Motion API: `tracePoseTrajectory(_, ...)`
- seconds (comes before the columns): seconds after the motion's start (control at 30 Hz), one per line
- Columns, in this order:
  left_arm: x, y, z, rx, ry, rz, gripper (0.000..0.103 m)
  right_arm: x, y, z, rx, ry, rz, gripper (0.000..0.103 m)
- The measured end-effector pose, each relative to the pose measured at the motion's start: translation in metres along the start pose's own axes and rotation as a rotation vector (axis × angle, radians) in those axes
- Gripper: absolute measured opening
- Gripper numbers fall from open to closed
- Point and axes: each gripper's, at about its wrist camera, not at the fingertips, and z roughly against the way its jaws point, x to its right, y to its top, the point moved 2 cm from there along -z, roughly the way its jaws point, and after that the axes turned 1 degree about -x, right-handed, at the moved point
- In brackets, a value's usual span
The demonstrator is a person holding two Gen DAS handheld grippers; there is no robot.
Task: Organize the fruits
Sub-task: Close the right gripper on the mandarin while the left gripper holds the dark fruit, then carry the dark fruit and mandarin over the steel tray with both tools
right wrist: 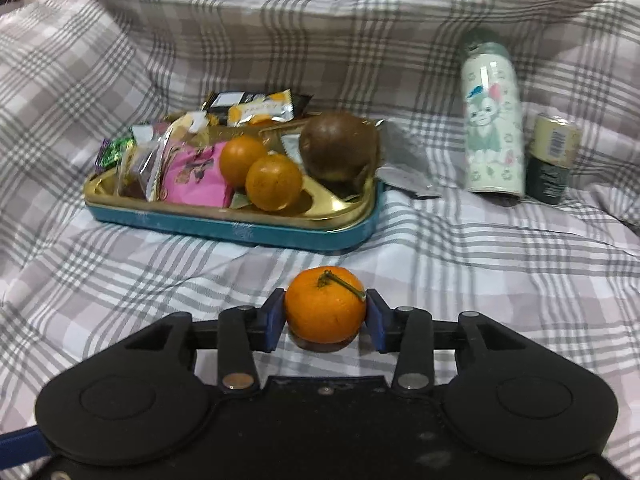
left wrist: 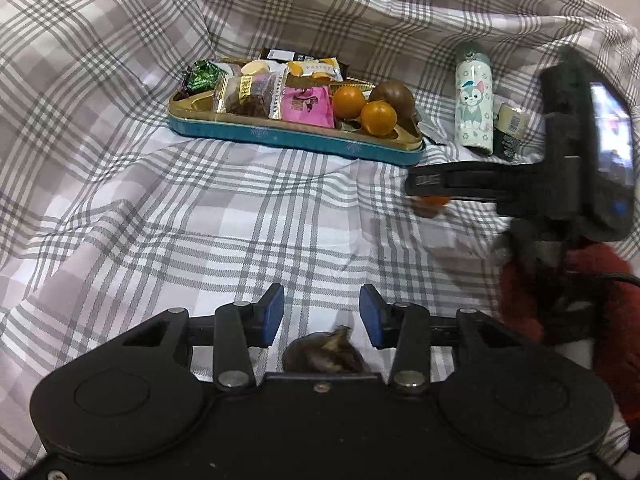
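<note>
While angled downward, right tool [right wrist: 325, 314] around stemmed tangerine [right wrist: 325, 306].

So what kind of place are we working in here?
Probably a bed at home: rumpled plaid bedding underneath and banked up behind, a snack tin on it, and a cartoon bottle standing on the fabric.

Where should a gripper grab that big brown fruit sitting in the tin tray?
Grip the brown fruit across its round middle, coming from above and the front right. The two oranges crowd its left side, the tin tray rim is low there, and the fruit offers no stem or handle.
</note>
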Motion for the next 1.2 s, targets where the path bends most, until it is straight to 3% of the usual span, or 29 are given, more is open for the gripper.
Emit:
tracePoseTrajectory(0.4,-0.012,0.018,0.022,0.048,0.016,0.076,0.051,0.039,-0.031,0.071,0.038,0.009,-0.076,0.043)
tracePoseTrajectory(0.6,-0.006,0.01,0.04,0.018,0.041,-0.035,0.051,0.048,-0.049,0.109,0.058,0.034,-0.113,0.043)
tracePoseTrajectory(0.87,0.03,-0.02,0.038,-0.001,0.085,-0.254,0.053,0.046,-0.082,0.143,0.059,0.041,-0.127,0.043)
tracePoseTrajectory(1.2,0.033,-0.025,0.015,-0.032,0.145,-0.276,0.057,0.044,-0.099,0.145,0.026,0.051,-0.125,0.043)
